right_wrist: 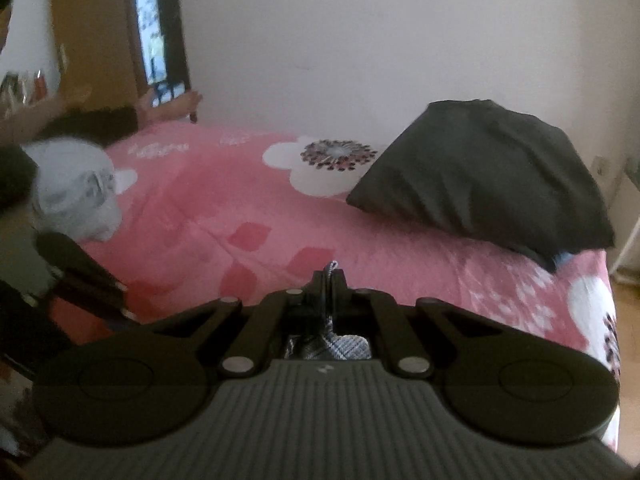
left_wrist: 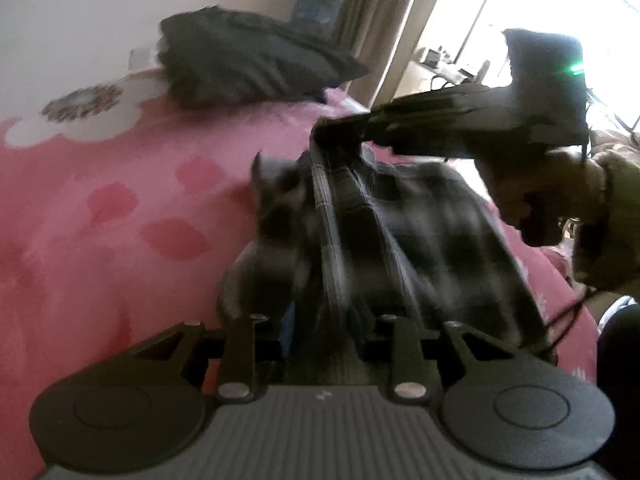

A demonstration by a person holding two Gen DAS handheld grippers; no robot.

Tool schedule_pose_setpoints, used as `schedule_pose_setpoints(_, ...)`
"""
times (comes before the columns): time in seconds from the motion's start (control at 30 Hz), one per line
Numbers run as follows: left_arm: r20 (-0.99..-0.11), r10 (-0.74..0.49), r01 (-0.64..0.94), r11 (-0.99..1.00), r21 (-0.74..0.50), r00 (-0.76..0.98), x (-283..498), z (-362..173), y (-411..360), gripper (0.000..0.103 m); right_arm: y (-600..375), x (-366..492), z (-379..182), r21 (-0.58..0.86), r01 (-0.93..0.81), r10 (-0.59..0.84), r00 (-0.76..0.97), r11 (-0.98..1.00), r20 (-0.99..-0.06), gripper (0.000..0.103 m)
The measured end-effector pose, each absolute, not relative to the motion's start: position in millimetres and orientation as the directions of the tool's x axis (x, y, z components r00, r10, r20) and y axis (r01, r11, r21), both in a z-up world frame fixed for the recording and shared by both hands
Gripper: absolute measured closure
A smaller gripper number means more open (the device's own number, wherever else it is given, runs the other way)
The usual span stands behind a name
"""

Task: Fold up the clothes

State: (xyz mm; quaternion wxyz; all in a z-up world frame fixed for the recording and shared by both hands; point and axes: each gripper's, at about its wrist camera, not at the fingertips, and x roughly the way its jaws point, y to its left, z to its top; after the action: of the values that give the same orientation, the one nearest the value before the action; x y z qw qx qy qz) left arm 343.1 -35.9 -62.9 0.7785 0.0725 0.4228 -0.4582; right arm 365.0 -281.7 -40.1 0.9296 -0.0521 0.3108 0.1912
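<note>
Daylight glare from the window (left_wrist: 520, 20) (blown white); soft blur throughout, fisheye-bent edges

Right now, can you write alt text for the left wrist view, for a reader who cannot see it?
A dark checked garment is stretched between two tongs above a pink flowered bedspread: the left tongs hold its near end and the right tongs pinch its far end. A dark pillow lies behind by the wall. The image is blurred.
</note>
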Motion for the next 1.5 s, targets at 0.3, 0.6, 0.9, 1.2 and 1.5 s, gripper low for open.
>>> schedule_pose_setpoints(0.3, -0.744, -0.651, 0.745, 0.570, -0.347, 0.152, 352.6, -75.5, -38.1, 0.049, -318.4, 355.5, -33.6, 0.144, -0.142, 0.200, 0.789, 0.979, -0.581, 0.080)
schedule_pose_setpoints(0.6, -0.725, -0.676, 0.746, 0.550, -0.374, 0.135, 364.5, -70.1, -52.0, 0.046, -370.4, 282.4, -17.0, 0.325, 0.016, 0.181, 0.805, 0.946, -0.566, 0.077)
schedule_pose_setpoints(0.9, -0.695, -0.701, 0.837, 0.468, -0.282, 0.158, 383.2, -63.3, -102.8, 0.043, -359.8, 302.1, -20.6, 0.331, -0.216, 0.380, 0.711, 0.918, -0.591, 0.057)
schedule_pose_setpoints(1.2, -0.639, -0.760, 0.840, 0.419, -0.345, 0.117, 401.2, -72.6, -108.6, 0.043, -344.5, 390.5, -35.5, 0.195, -0.510, 0.453, 0.451, 0.838, -0.769, 0.052)
schedule_pose_setpoints(1.5, -0.574, -0.816, 0.877, 0.322, -0.356, 0.066, 401.0, -76.2, -105.6, 0.043, -335.5, 422.6, -55.5, 0.258, -0.616, 0.507, 0.270, 0.744, -0.819, 0.056)
